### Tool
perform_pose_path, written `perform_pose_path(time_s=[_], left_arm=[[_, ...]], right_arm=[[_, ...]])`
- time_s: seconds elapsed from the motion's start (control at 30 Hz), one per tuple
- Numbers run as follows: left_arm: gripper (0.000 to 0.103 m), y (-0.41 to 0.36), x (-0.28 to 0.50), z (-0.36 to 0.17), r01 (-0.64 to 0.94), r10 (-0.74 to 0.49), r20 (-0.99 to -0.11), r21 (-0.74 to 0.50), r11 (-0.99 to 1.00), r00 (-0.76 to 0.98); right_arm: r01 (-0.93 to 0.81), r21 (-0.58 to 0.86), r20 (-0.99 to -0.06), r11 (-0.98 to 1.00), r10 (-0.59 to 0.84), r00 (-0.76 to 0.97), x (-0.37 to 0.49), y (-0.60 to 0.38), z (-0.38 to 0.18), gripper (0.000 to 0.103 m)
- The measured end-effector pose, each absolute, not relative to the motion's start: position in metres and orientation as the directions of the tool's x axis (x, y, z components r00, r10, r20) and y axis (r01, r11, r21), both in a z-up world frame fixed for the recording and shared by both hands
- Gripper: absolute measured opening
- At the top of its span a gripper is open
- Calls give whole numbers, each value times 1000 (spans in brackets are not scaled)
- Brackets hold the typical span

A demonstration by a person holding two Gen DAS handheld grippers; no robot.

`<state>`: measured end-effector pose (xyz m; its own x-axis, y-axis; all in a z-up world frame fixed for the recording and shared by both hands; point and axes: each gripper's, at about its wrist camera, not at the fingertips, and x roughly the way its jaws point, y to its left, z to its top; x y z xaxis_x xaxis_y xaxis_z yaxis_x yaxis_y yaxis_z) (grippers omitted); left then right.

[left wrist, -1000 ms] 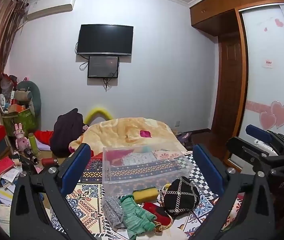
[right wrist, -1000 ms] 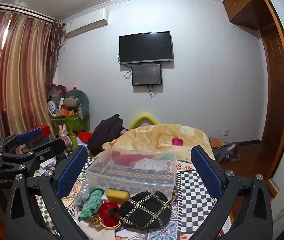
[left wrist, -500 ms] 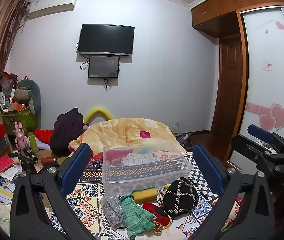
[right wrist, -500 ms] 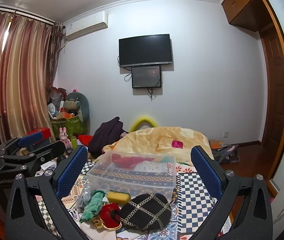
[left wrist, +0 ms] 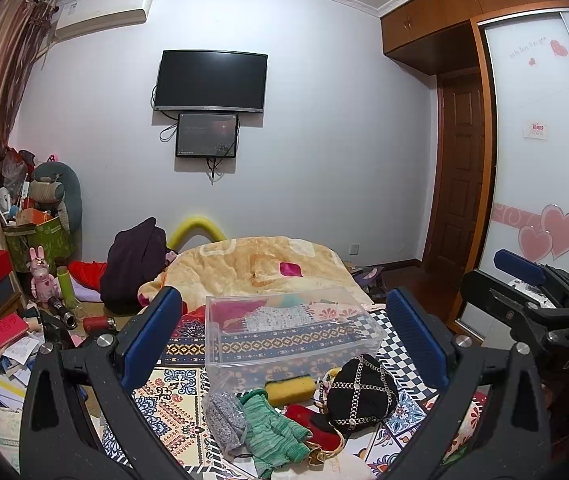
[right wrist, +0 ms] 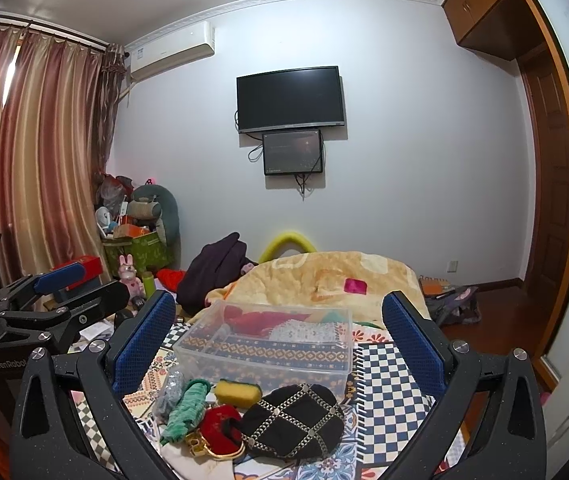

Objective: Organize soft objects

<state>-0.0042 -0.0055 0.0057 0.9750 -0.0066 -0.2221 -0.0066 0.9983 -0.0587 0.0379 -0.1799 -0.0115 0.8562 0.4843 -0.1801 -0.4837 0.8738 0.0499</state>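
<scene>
A clear plastic bin [left wrist: 284, 332] [right wrist: 268, 340] stands on the patterned bed cover. In front of it lie a grey glittery pouch [left wrist: 224, 420], green knit gloves [left wrist: 272, 428] [right wrist: 184, 410], a yellow sponge [left wrist: 290, 388] [right wrist: 238, 392], a red soft item [left wrist: 306, 418] [right wrist: 220, 426] and a black studded cap [left wrist: 360, 396] [right wrist: 292, 420]. My left gripper [left wrist: 284, 332] is open and empty above the pile. My right gripper [right wrist: 278, 340] is open and empty, also above it. Each gripper shows at the edge of the other's view.
A yellow blanket [left wrist: 260, 264] lies bunched behind the bin, with a dark coat [left wrist: 136, 260] to its left. Books, boxes and toys clutter the floor at left [left wrist: 4, 320]. A wardrobe [left wrist: 544, 180] and a door stand at right.
Both grippers have tilted up slightly, so the bin and soft items sit a little lower in view. Both stay open; nothing on the bed has moved.
</scene>
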Motion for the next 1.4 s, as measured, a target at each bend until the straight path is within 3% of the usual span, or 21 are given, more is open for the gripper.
perform_pose_path(time_s=[1.4], left_arm=[[103, -4, -2, 0, -17, 1, -238, -62, 998, 971]], right_arm=[[-481, 51, -190, 875, 481, 856, 39, -180, -10, 103]])
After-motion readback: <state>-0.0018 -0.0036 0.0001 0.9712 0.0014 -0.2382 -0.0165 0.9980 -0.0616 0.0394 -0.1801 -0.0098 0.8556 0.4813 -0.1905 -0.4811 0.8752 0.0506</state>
